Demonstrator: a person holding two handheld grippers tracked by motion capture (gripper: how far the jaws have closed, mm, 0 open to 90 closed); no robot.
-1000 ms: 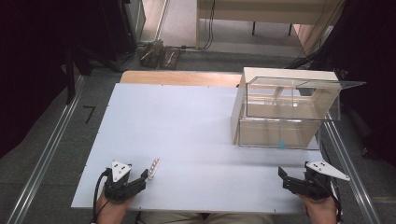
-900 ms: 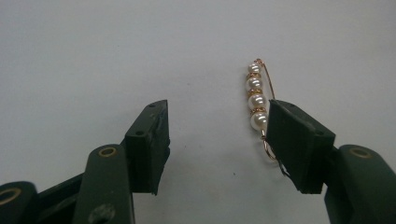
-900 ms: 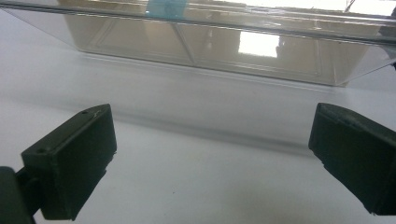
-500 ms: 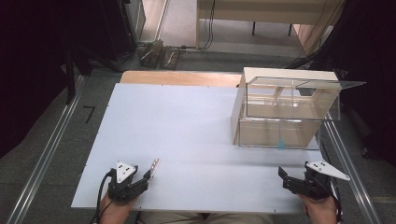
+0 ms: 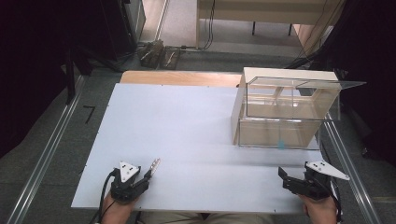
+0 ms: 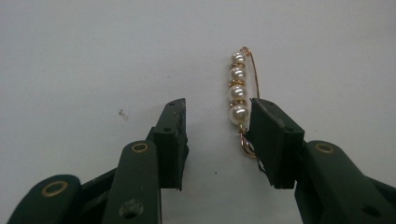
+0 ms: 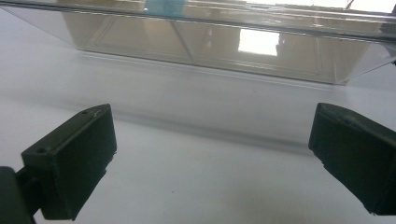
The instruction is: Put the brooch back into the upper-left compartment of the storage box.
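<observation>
Pearl pin point(image 5: 153, 165) lies on the white table point(image 5: 187, 126) at the near left edge, just ahead and to the right of the left gripper point(image 5: 140, 179); we note in the high view that its long axis runs up and slightly rightward, away from the person. The right gripper point(image 5: 292, 179) sits well apart at the near right, close to the clear acrylic box point(image 5: 289, 112), so we judge the left hand far nearer.

In the left gripper view, the pin point(image 6: 239, 95) stands lengthwise between the jaws, four pearls in a row on a gold wire, pressed against the right-hand jaw. The jaws are partly parted, with a gap left of the pearls; we see no full pinch.

In the right gripper view, the jaws stand wide, nothing between them, facing the box point(image 7: 210, 42).
</observation>
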